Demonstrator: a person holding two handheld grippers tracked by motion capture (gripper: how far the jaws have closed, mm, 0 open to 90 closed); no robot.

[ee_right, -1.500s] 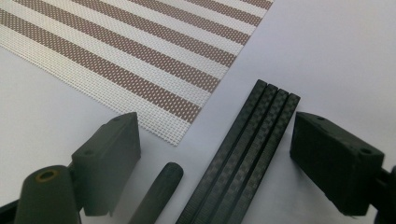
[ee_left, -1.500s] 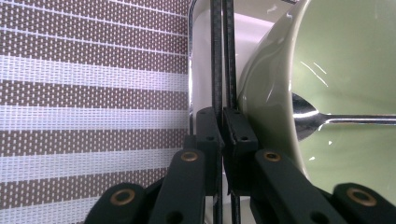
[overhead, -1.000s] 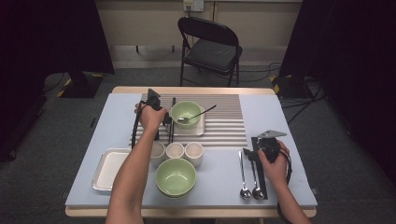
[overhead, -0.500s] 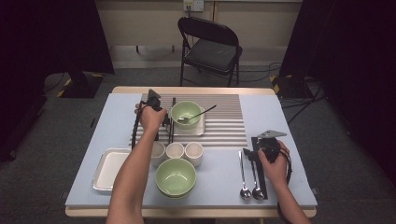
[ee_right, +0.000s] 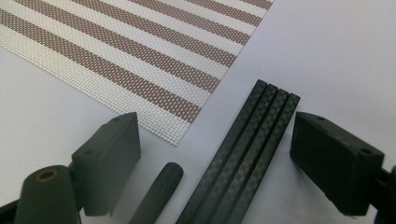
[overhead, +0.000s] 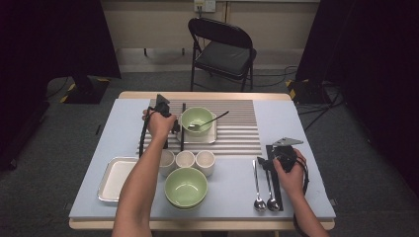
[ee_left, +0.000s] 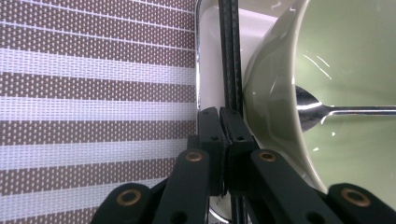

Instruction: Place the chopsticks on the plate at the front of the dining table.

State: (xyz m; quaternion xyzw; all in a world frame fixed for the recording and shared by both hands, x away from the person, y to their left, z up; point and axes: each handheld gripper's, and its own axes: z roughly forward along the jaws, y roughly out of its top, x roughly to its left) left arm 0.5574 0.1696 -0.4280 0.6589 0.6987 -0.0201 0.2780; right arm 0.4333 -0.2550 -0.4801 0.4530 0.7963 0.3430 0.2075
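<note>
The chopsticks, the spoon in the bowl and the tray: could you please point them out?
chopsticks (ee_left: 230, 51), left gripper view, shaft above the shut jaws
spoon (ee_left: 310, 108), left gripper view, its scoop inside the bowl
tray (overhead: 114, 178), high view, bare floor

The person's left forearm rises from the bottom edge of the high view, left of centre, and stretches up to the upper middle of the frame, where the hand wraps the left claw (overhead: 163, 120). In the left gripper view its two black jaws stand pressed together at the lower centre of the frame, pads meeting. The right forearm enters at the lower right corner of the high view, bent short, the hand clasping the right claw (overhead: 276, 160) at the right middle. In the right gripper view its jaws stand wide apart.
</note>
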